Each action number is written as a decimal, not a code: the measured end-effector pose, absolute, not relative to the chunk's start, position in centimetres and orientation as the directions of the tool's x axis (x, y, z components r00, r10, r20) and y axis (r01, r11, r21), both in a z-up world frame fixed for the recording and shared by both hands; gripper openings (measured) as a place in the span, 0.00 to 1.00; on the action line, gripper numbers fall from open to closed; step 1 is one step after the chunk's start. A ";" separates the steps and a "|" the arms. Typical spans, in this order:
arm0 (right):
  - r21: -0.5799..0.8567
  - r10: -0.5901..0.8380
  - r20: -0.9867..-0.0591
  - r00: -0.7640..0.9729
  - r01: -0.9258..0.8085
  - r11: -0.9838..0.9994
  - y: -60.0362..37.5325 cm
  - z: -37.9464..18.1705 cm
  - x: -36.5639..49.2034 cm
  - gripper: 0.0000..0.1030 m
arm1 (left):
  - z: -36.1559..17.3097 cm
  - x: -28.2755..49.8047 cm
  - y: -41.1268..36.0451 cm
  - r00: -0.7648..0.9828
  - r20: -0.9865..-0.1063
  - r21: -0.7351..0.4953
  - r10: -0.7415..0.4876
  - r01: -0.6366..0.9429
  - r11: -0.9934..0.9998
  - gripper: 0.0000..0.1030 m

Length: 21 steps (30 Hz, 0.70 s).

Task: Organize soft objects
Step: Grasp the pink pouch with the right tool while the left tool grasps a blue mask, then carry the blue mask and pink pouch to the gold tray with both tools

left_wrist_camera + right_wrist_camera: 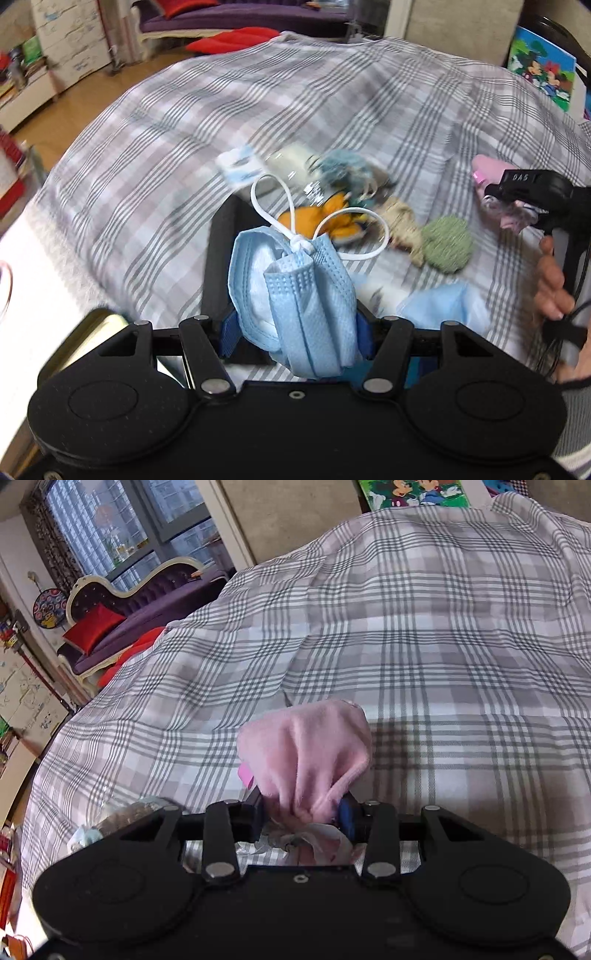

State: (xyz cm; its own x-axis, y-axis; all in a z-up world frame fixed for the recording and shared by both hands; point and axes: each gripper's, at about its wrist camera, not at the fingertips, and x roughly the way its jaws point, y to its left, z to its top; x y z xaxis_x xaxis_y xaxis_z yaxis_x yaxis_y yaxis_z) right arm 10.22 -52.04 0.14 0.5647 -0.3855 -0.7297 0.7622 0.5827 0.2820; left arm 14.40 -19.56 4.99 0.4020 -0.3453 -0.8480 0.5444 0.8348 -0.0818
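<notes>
1. Pinching a folded blue face mask [295, 295], the left gripper [291, 328] holds it clear above the plaid bedcover [332, 110], ear loops pointing forward.
2. Clamped on a pink plush cloth [306, 753], the right gripper [303, 812] carries its bundle just over the cover.
3. Loose soft things lie ahead of the left gripper: an orange toy [332, 218], a green puff [447, 247], another blue mask [439, 302].
4. That heap sits between both grippers; I judge the left nearer.

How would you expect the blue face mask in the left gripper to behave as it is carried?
The blue face mask looks floppy: it hangs crumpled from the left gripper. Probably very light. Its white ear loops stick out loose and might snag.
</notes>
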 end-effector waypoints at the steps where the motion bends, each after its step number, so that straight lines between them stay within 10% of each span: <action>1: 0.282 -0.382 -0.732 0.565 0.761 0.585 -51.9 0.1 10.1 0.37 | 4.9 14.1 -18.9 0.399 -0.850 -0.089 -0.344 0.536 0.840 0.55; 21: 0.108 -0.491 -0.701 0.517 0.757 0.644 -45.4 0.4 5.3 0.37 | 3.8 7.7 -10.3 0.387 -0.824 -0.211 -0.413 0.467 0.859 0.55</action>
State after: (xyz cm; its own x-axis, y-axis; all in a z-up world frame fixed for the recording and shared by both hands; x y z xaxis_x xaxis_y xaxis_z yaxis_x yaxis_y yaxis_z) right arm 5.27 -45.41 0.45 0.5173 -0.4909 -0.7010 0.7572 0.6442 0.1077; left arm 7.67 -10.31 3.76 0.3875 -0.4135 -0.8240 0.4667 0.8588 -0.2115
